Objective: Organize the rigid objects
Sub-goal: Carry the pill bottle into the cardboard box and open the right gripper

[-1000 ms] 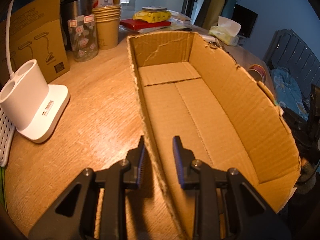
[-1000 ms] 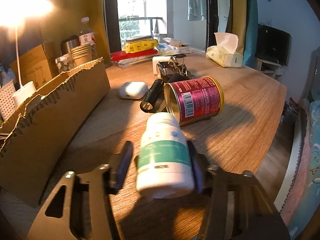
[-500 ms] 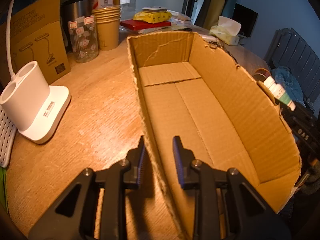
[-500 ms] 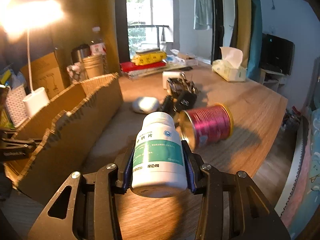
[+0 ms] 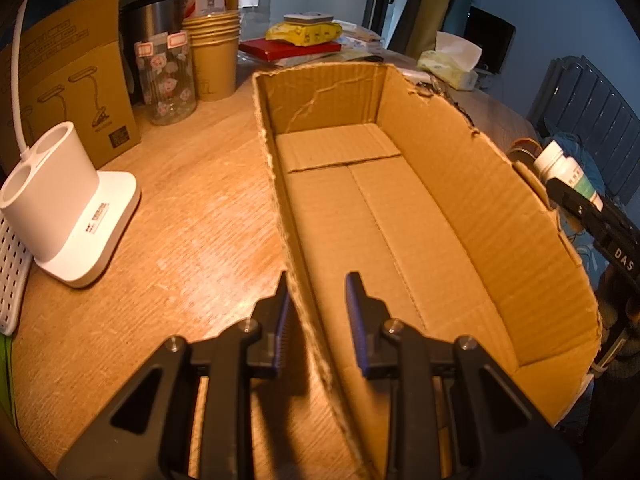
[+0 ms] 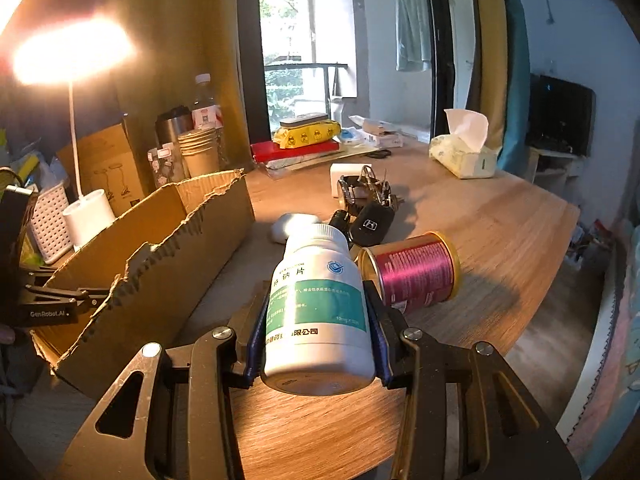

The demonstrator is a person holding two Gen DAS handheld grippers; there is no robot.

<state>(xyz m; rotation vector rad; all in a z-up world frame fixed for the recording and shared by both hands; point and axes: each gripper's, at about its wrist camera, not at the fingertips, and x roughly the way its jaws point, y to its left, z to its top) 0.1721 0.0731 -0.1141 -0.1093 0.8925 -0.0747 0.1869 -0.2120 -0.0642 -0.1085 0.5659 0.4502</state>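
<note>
Left tool [image 5: 316, 300] straddles the near long wall of the cardboard box [image 5: 400, 208], one finger outside over the table [image 5: 192, 208] and one inside, with a narrow gap between them; whether the pads actually pinch the torn cardboard edge I cannot tell, though the stance reads as steadying the box. Its handle lies low and points down the box's length. The box is open-topped, its floor bare, and its long axis runs away from this tool toward the paper cups [image 5: 212, 60] and the flowered glass jar [image 5: 166, 76] at the far end. Across the far long wall, in the left wrist view, the pill bottle [image 5: 568, 172] shows just beyond the rim, outside the box. In the right wrist view the right tool [image 6: 318, 316] is clamped on that white bottle [image 6: 320, 304], gripping its sides, cap pointing forward and slightly up, clear of the table. From this tool the box [image 6: 160, 264] lies to the left and a little ahead, its ragged wall [image 6: 132, 268] standing between bottle and opening. The right hand alone carries the load, so the coming move looks like a leftward carry over that wall, then a lowering onto the floor. Further right, a red can [image 6: 416, 276] lies on its side, near a car key [image 6: 370, 224] and a white case [image 6: 290, 226].
</note>
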